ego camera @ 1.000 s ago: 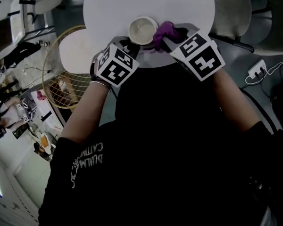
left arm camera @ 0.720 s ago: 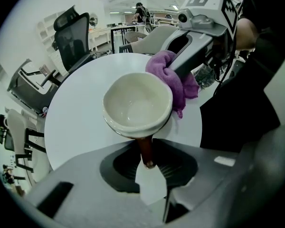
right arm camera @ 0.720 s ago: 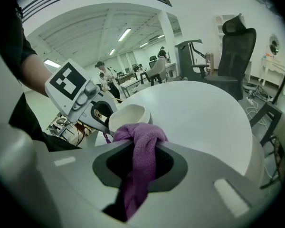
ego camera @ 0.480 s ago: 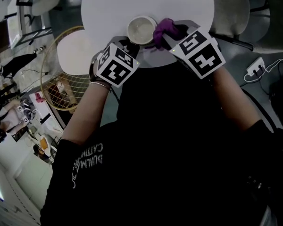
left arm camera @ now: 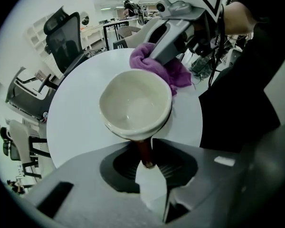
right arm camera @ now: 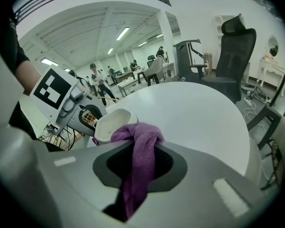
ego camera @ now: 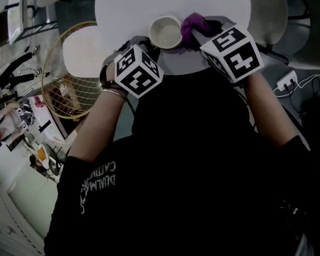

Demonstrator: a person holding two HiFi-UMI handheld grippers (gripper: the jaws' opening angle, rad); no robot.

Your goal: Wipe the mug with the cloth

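Your left gripper (left arm camera: 146,161) has its jaws pinched on the mug's dark handle (left arm camera: 144,148). That thin grip looks like all that steadies the mug (left arm camera: 135,106), which is tipped mouth-up toward you at the near edge of the round white table (ego camera: 149,4). I can't tell whether its base rests on the top.

Your right gripper (right arm camera: 140,175) is clamped on the purple cloth (right arm camera: 141,144), and the bunched end is pressed on the mug's right side at the rim.

- **Twisting:** push sideways too hard with the cloth and the mug could pivot round that handle or slide out of the jaws.
- **Falling:** this close to the near edge, a slip likely sends it off the table, not onto it.
- **Knocking:** only a small wad sticks out past the right jaws, so a deep wipe may bring hard jaw tips against the rim.
- **Losing the cloth:** a snag on the lip could drag it loose.
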